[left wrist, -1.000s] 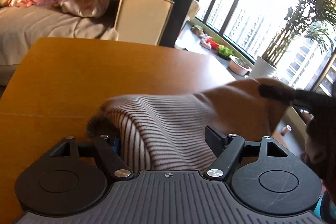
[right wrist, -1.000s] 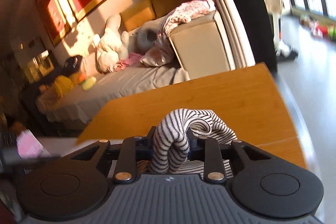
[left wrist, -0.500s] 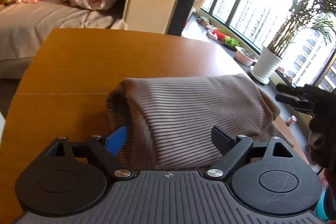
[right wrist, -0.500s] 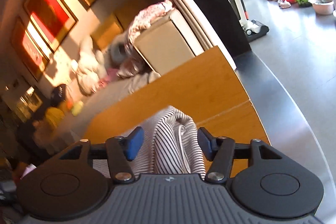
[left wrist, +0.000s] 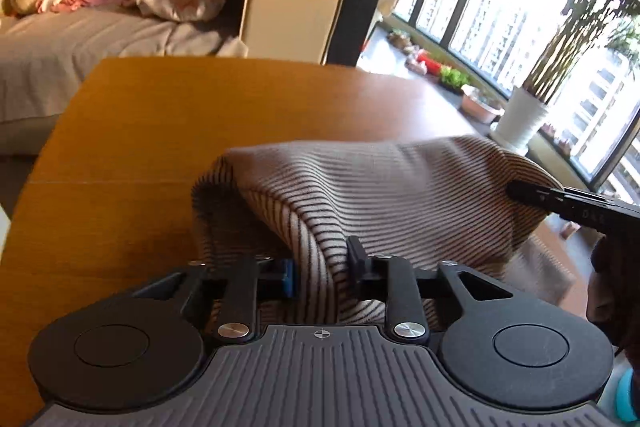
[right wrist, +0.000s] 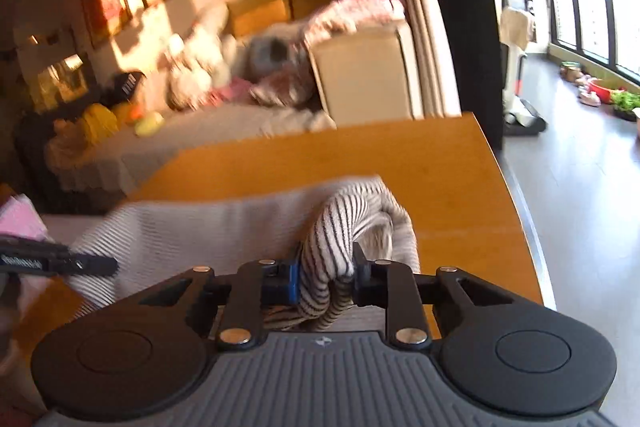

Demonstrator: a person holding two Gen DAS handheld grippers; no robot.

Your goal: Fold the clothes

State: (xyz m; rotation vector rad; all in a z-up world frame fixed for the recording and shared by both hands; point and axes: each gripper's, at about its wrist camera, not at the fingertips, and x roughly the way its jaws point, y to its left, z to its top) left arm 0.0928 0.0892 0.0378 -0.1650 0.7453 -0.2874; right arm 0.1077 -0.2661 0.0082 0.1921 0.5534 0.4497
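Left claw [left wrist: 320, 273] and right claw [right wrist: 325, 281] each clamp a bunched fold of the striped garment [left wrist: 380, 195] — it drapes over the wooden counter [left wrist: 180, 115] near its right edge.

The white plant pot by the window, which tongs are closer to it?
Right. The right tongs grip the striped shirt at its end toward the pot; the left tongs grip the opposite end.

Striped garment [left wrist: 372, 195] bunched on table (both ends pinched)
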